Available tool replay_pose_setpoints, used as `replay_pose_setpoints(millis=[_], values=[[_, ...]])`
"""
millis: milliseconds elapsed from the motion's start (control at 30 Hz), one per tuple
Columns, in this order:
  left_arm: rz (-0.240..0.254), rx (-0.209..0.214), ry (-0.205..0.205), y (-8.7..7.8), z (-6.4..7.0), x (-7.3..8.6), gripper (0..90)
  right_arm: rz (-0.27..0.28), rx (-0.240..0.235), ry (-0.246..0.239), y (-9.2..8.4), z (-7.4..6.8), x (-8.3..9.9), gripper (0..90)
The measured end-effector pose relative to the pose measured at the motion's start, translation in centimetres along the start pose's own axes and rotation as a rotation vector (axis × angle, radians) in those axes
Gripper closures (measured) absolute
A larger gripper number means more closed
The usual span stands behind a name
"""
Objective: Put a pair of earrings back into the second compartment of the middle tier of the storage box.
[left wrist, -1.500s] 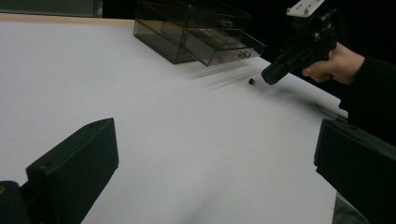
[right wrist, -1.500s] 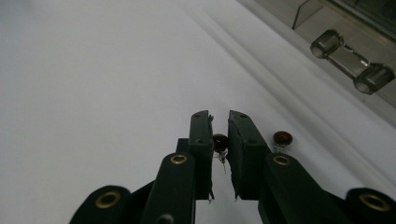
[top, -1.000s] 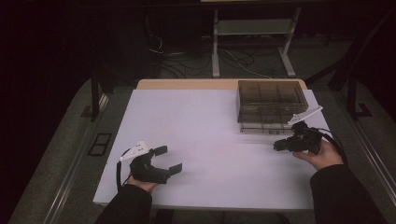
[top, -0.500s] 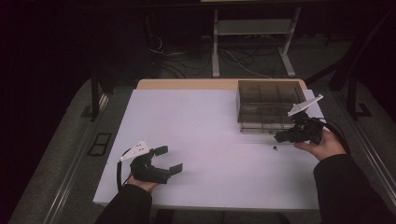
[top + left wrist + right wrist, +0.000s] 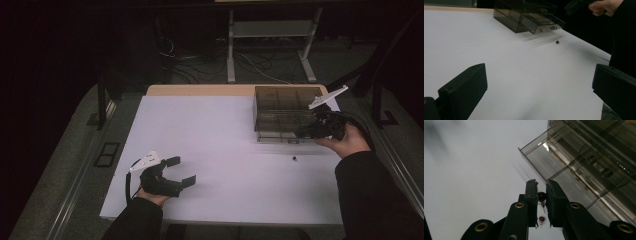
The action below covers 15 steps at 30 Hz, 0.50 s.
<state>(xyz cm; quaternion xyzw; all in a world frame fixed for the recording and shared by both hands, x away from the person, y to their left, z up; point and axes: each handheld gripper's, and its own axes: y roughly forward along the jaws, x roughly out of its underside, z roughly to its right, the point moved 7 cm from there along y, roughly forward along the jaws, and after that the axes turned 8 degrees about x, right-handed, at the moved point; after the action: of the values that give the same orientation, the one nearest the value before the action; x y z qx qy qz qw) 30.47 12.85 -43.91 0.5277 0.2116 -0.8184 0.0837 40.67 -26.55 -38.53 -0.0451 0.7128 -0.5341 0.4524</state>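
My right gripper (image 5: 301,133) hovers in front of the smoky clear drawer box (image 5: 280,107). In the right gripper view its jaws (image 5: 541,185) are shut on a small dark red round-headed pin (image 5: 542,195), whose metal point hangs down. A second red pin (image 5: 541,219) lies on the white table below, also visible as a dark pin (image 5: 294,158) in the high view and as a dark pin (image 5: 557,42) in the left gripper view. The box's lowest drawer (image 5: 554,162) stands pulled out. My left gripper (image 5: 183,170) rests open at the near left, nothing between its jaws (image 5: 539,75).
The white table top (image 5: 215,135) spreads wide between the two hands. The drawer box (image 5: 524,12) stands at the far right corner. Beyond the table's far edge are a metal stand (image 5: 270,45) and cables on a dark floor.
My right gripper has risen off the table and moved toward the drawer box with a pin in its jaws. One pin stays on the table. The left gripper has not moved.
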Motion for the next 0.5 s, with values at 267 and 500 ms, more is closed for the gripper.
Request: replay_pose_setpoints(millis=[267, 500], values=[[-0.002, 0.004, 0.005, 0.0, 0.0, 0.0, 0.0, 0.018, 0.011, 0.03, 1.3, 1.2, -1.2, 78.7], [-0.004, 0.007, 0.008, 0.1, 0.1, -0.1, 0.0, -0.014, 0.014, 0.039, 3.3, 2.1, -1.1, 78.7]])
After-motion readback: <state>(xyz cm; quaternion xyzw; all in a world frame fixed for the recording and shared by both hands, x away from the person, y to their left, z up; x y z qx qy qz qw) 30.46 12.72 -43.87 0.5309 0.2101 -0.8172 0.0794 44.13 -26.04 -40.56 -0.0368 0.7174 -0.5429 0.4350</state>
